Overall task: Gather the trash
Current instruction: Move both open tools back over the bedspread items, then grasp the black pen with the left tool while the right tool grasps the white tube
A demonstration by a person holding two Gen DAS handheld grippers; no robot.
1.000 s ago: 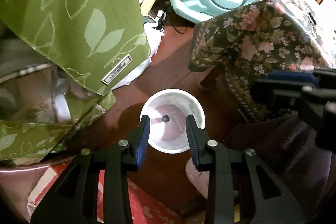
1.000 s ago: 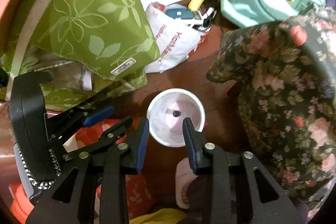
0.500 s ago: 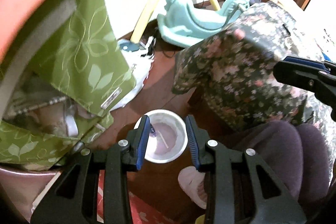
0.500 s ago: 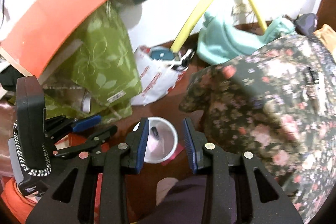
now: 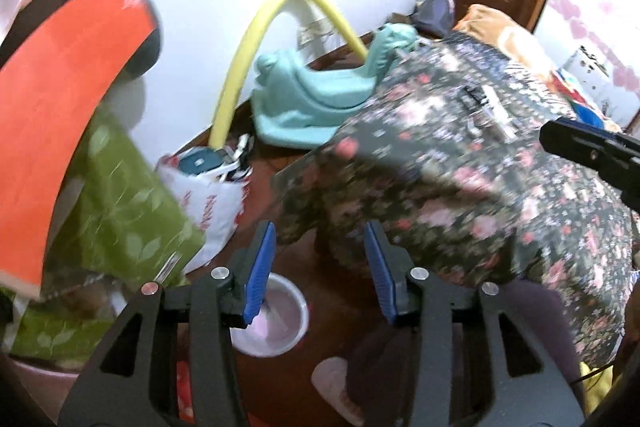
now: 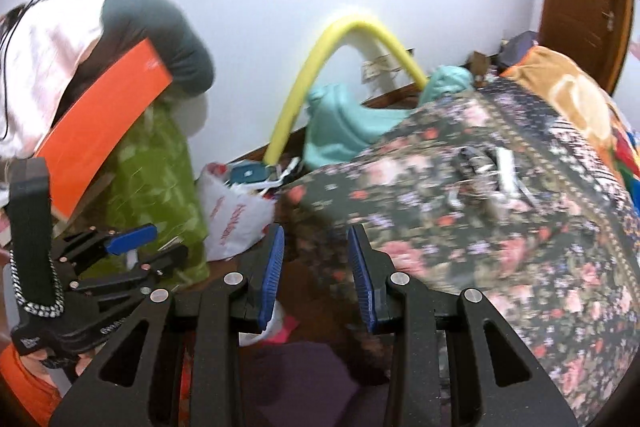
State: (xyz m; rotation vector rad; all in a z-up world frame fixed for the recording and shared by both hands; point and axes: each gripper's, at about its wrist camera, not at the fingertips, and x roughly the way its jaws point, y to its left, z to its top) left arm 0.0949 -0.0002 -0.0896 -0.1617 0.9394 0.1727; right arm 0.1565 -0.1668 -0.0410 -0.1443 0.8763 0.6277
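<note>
Our left gripper [image 5: 320, 267] is spread wide, empty, above the white trash bin [image 5: 276, 319] on the brown floor. Our right gripper [image 6: 316, 271] is also parted, holding nothing; the bin [image 6: 264, 327] peeks out under its left finger. Beyond the bin sits a white plastic bag [image 5: 212, 199]; left of it green leafy fabric [image 5: 120, 211]; right of it a floral bedspread [image 5: 480, 187].

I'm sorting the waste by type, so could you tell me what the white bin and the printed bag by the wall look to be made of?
The bin looks like smooth moulded plastic: a thin, even, slightly glossy rim. The bag seems thin plastic film, crinkled and slumped, with red printing.
</note>
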